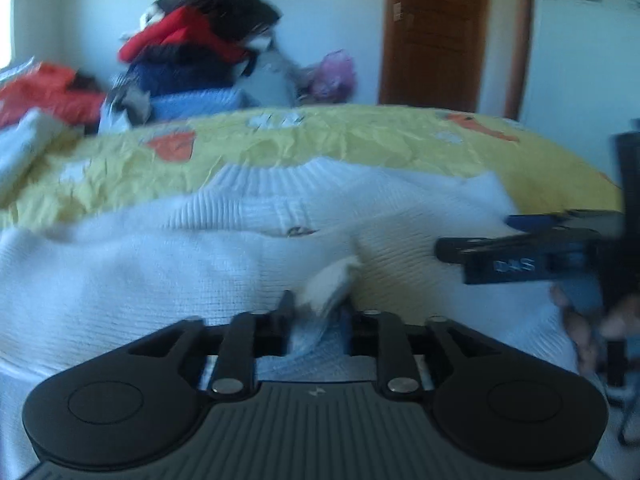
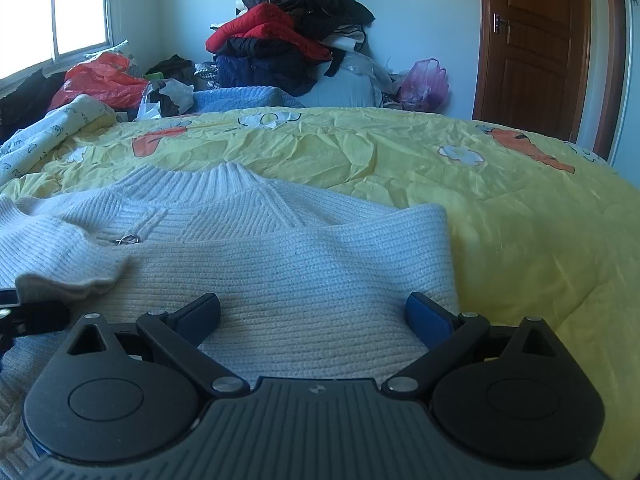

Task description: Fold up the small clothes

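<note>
Daylight from the window (image 2: 80,12) at left; left wrist view motion-blurred, fisheye-bent edges.

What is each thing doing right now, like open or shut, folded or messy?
Left gripper: closed on a sweater cuff.
Right gripper: open, above the sweater.
White sweater: partly folded on the bed.
Door: shut.
Clothes pile: messy, unfolded.
Yellow bedcover: spread out, wrinkled.
</note>
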`<state>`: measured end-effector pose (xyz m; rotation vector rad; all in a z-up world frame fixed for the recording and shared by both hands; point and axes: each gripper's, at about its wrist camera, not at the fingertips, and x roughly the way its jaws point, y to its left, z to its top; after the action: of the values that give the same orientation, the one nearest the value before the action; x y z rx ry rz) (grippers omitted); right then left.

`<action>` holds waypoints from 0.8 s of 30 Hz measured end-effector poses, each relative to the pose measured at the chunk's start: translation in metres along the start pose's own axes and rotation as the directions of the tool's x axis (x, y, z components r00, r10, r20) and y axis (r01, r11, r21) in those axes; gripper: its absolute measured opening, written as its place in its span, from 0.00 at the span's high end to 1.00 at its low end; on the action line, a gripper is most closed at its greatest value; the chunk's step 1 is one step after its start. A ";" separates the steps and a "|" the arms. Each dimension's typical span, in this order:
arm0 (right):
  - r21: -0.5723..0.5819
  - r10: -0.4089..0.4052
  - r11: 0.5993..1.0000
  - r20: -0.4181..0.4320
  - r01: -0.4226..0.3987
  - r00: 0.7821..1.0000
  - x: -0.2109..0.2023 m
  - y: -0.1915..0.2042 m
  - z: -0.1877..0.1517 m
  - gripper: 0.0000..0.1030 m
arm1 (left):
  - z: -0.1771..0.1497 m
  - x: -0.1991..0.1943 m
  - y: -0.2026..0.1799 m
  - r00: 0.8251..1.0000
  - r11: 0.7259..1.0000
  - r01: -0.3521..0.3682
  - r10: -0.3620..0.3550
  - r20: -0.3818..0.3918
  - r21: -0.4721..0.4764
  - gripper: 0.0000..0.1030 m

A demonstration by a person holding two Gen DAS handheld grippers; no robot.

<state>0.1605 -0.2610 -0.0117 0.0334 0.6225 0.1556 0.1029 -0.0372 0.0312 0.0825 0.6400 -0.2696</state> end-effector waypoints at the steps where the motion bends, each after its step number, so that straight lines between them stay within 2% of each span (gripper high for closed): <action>1: 0.002 0.002 1.000 0.000 -0.002 1.000 0.000 0.000 0.000 0.03 | -0.001 -0.011 0.003 1.000 1.000 0.022 -0.022 0.009 -0.001 0.39; 2: 0.004 0.005 1.000 0.000 -0.005 1.000 0.000 0.000 0.000 0.03 | -0.003 -0.023 0.007 0.999 0.999 0.039 -0.039 0.031 -0.006 0.26; 3: 0.005 0.006 1.000 0.001 -0.006 1.000 0.000 -0.001 0.000 0.03 | -0.007 -0.036 0.009 0.997 0.999 0.043 -0.041 0.068 -0.022 0.08; 4: 0.005 0.006 1.000 0.001 -0.006 1.000 0.000 -0.001 0.000 0.03 | -0.015 -0.053 0.018 0.991 0.998 0.037 -0.030 0.127 -0.056 0.05; 6: 0.003 0.005 1.000 0.001 -0.005 1.000 0.000 -0.001 0.000 0.03 | -0.030 -0.073 0.036 0.982 0.994 0.028 -0.008 0.187 -0.104 0.05; 9: 0.003 0.006 1.000 -0.001 -0.006 1.000 -0.001 0.000 0.001 0.03 | -0.047 -0.077 0.064 0.989 0.980 -0.002 0.031 0.142 -0.197 0.05; 11: 0.005 0.007 1.000 0.002 -0.007 1.000 -0.005 0.002 0.003 0.03 | -0.065 -0.072 0.083 0.994 0.961 -0.006 0.035 0.100 -0.276 0.05; 12: 0.020 0.002 1.000 0.011 -0.002 1.000 -0.012 0.004 0.007 0.08 | -0.073 -0.070 0.090 0.996 0.952 0.003 0.024 0.083 -0.305 0.05; 13: 0.055 0.028 0.998 0.030 -0.029 0.999 -0.023 0.007 0.011 0.09 | -0.077 -0.065 0.099 0.998 0.929 0.032 -0.010 0.062 -0.368 0.04; 14: 0.102 0.094 0.990 0.051 -0.099 0.994 -0.032 0.009 0.014 0.08 | -0.079 -0.068 0.108 0.994 0.907 0.072 -0.032 0.101 -0.414 0.03; 15: 0.157 0.183 0.969 0.059 -0.191 0.981 -0.039 0.011 0.018 0.07 | -0.083 -0.068 0.113 0.991 0.887 0.093 -0.039 0.128 -0.452 0.02; 16: 0.215 0.286 0.933 0.044 -0.289 0.957 -0.041 0.014 0.021 0.07 | -0.084 -0.067 0.116 0.989 0.872 0.106 -0.043 0.140 -0.478 0.02; 17: 0.256 0.357 0.902 0.013 -0.349 0.934 -0.038 0.020 0.024 0.08 | -0.084 -0.066 0.116 0.989 0.873 0.105 -0.043 0.140 -0.477 0.02; 19: 0.337 0.466 0.844 -0.077 -0.417 0.881 -0.023 0.033 0.026 0.13 | -0.083 -0.066 0.111 0.991 0.885 0.093 -0.036 0.131 -0.456 0.01; 21: 0.395 0.511 0.815 -0.148 -0.423 0.847 -0.003 0.043 0.023 0.20 | -0.082 -0.066 0.109 0.991 0.890 0.088 -0.034 0.128 -0.447 0.01; 24: 0.389 0.483 0.830 -0.142 -0.400 0.864 0.005 0.054 0.023 0.23 | -0.085 -0.070 0.112 0.988 0.874 0.116 -0.051 0.148 -0.473 0.01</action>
<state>0.1705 -0.2067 0.0081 0.5164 0.8696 0.5094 0.0307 0.1000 0.0046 -0.4419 0.5638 -0.1909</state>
